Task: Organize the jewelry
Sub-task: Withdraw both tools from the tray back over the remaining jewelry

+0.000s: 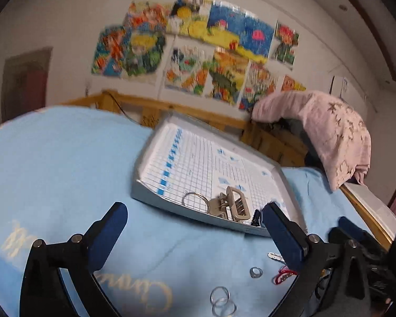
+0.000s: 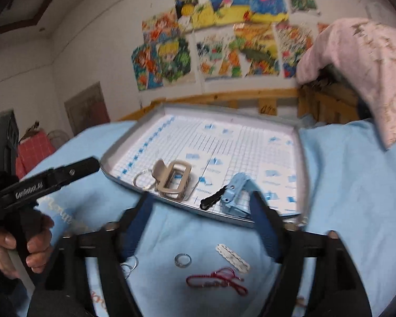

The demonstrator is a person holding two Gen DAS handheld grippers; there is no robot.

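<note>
Lying loose on the blue cloth near the tray (image 2: 301, 158), the small silver ring (image 2: 183, 260) looks light, hard and slippery, best pinched across its band, while left gripper (image 1: 195, 227) and right gripper (image 2: 200, 219) both gape empty.

Shallow grey cardboard tray (image 2: 302, 158) lies on light blue bedsheet (image 2: 356, 185). In the tray, near edge: metal key ring (image 2: 142, 181) left, beige plastic hair claw (image 2: 175, 179) beside it, pale blue hair clip (image 2: 236, 195) right. Before the tray, on the sheet: small silver ring (image 2: 183, 260), white snap clip (image 2: 232, 258), red cord bracelet (image 2: 216, 280).
</note>
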